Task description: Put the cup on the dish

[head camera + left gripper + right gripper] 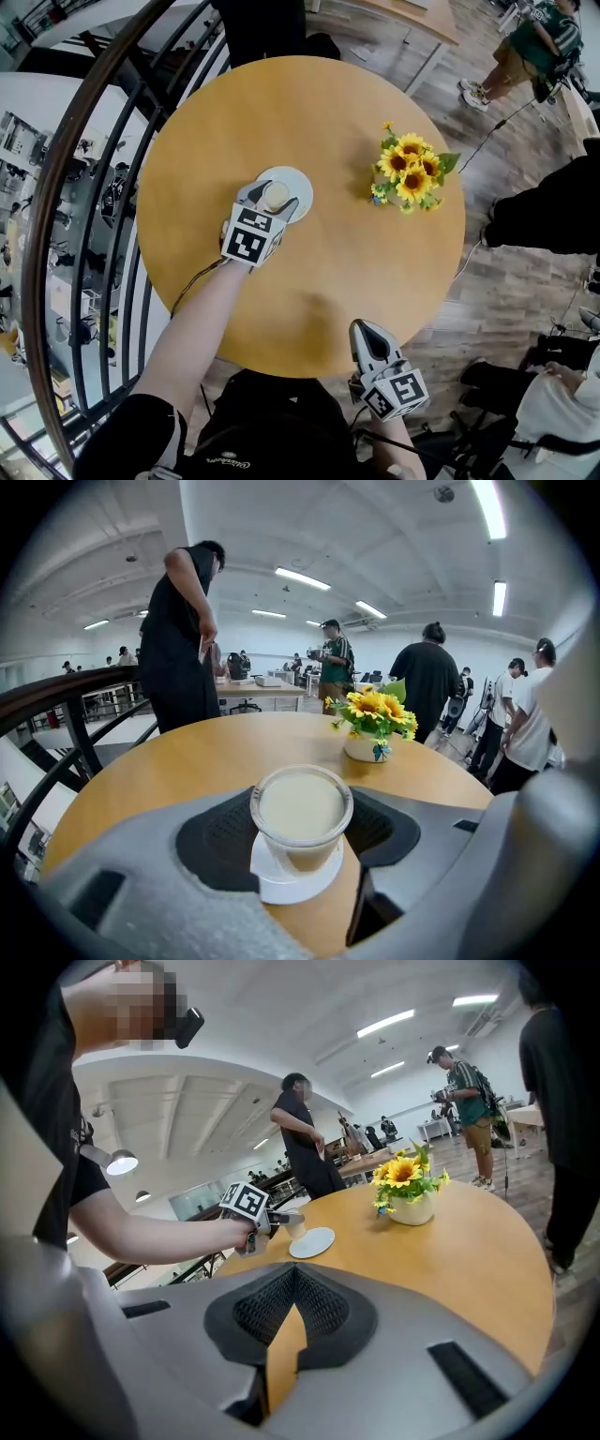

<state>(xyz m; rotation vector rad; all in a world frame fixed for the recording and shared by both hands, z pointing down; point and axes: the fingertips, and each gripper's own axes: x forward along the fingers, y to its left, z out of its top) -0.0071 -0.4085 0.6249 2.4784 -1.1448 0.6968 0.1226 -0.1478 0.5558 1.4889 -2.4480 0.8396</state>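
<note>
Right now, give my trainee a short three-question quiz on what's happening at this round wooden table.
1. True or false: the left gripper grips the clear plastic cup of creamy drink.
2. Below the cup lies: A the white round dish; B a folded napkin; C a metal spoon?
3. Fill in: the right gripper holds ___.
Key: 1 true; 2 A; 3 nothing.
</note>
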